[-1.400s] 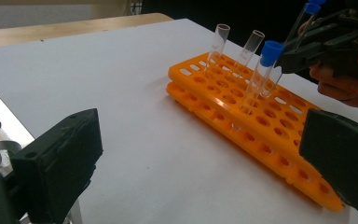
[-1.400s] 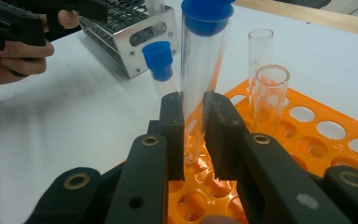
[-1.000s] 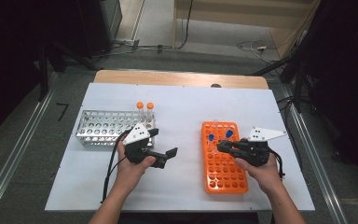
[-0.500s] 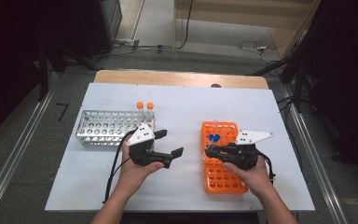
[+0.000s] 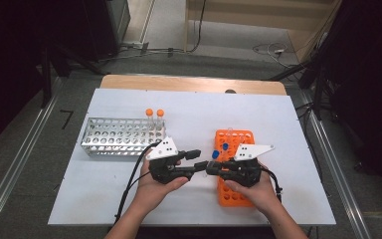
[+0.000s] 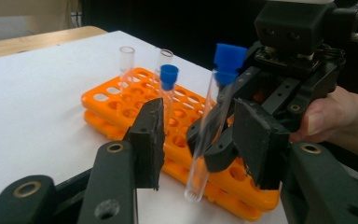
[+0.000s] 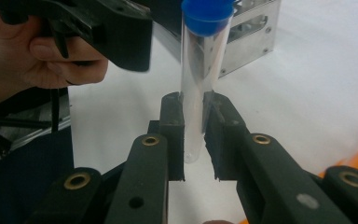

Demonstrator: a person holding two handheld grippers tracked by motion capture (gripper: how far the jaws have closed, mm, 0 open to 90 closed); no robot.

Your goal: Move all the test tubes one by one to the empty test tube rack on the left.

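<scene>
Your right gripper (image 7: pixel 193 140) had its jaws pinched on a blue-capped tube (image 7: pixel 196 79), held upright with its clear body between the pads. Your left gripper (image 6: pixel 200 140) had just been closing, its jaws set on either side of that tube but, as far as I could tell, not yet pressing it.

In the high view the two grippers met nose to nose just at 9 o'clock of the orange rack (image 5: pixel 235 191), the left one at 9 o'clock of the right. The steel rack (image 5: pixel 122 137) lay at 10 o'clock of them, with two orange-capped tubes (image 5: pixel 154 118) standing in its far right corner. I judge this a mid-air handover: the tube was out of the orange rack, and the transfer and placing remained.

A second earlier your hands had been well apart; they had since come together.
</scene>
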